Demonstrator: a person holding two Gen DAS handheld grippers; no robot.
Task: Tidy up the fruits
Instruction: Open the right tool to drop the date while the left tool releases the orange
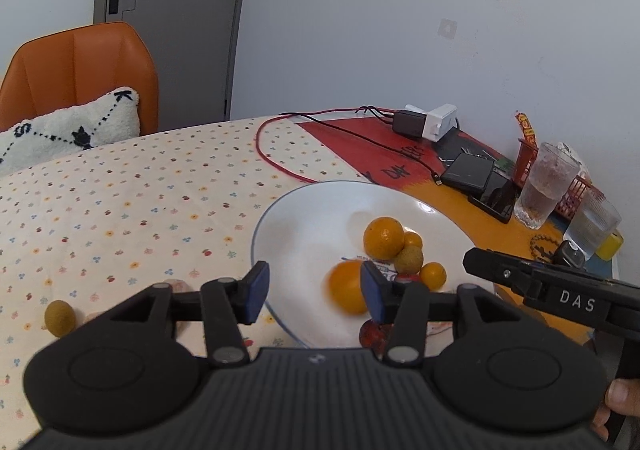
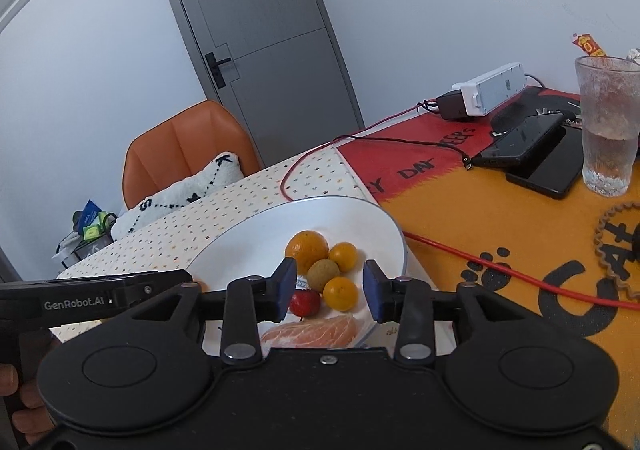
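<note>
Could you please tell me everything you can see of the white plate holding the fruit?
The white plate is round, shallow and glossy, ceramic by its look, with a thin bluish rim. It lies flat on the dotted tablecloth, its far edge beside the orange mat. In it sit oranges, a brownish-green round fruit, a small red fruit and a peeled citrus segment. Both grippers hover open above its near side.
</note>
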